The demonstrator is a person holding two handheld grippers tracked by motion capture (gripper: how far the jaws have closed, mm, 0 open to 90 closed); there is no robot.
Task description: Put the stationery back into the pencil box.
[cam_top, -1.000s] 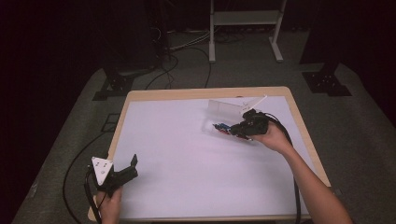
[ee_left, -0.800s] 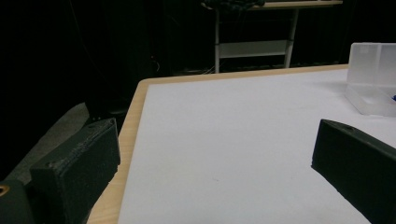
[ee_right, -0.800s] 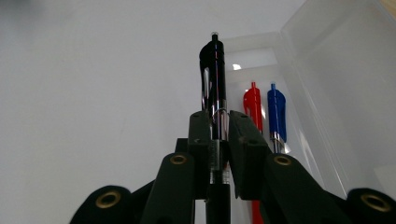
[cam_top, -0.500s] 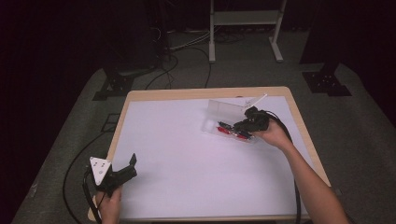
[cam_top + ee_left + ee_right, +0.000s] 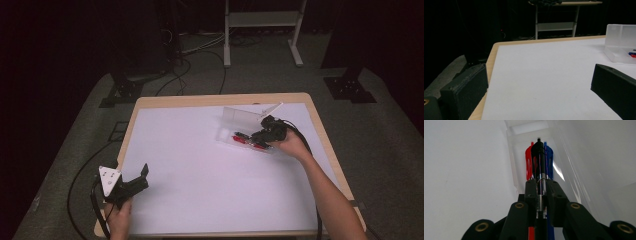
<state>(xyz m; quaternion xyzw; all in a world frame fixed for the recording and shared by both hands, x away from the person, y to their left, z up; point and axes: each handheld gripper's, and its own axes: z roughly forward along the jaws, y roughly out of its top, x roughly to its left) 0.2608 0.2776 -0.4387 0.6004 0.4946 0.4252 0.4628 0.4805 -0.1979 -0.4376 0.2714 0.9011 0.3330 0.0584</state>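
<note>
My right claw (image 5: 541, 185) is clamped tight on a black pen (image 5: 539, 157), the barrel running straight up the middle of the right gripper view between the two jaws. Just beneath it, in the centre of that frame, a red pen (image 5: 529, 161) and a blue pen (image 5: 548, 157) lie side by side in the clear plastic case (image 5: 512, 163), the black one poised over the gap between them. There is fine print on the black pen's barrel, but I cannot read it; no brand or label comes through anywhere else either.

In the high view I see the right claw (image 5: 264, 134) at centre right of the frame, over the open clear plastic case (image 5: 227, 135), whose lid stands up behind the tray. The case rests on the white counter (image 5: 200, 170) toward its far right part, with red showing inside it.

My left claw (image 5: 134, 181) sits at the lower left of the high view, near the counter's front left corner, well apart from the case. In the left gripper view its jaws stand wide apart with nothing between them, only bare counter (image 5: 544, 82), and the case (image 5: 620, 47) at the far right edge.
</note>
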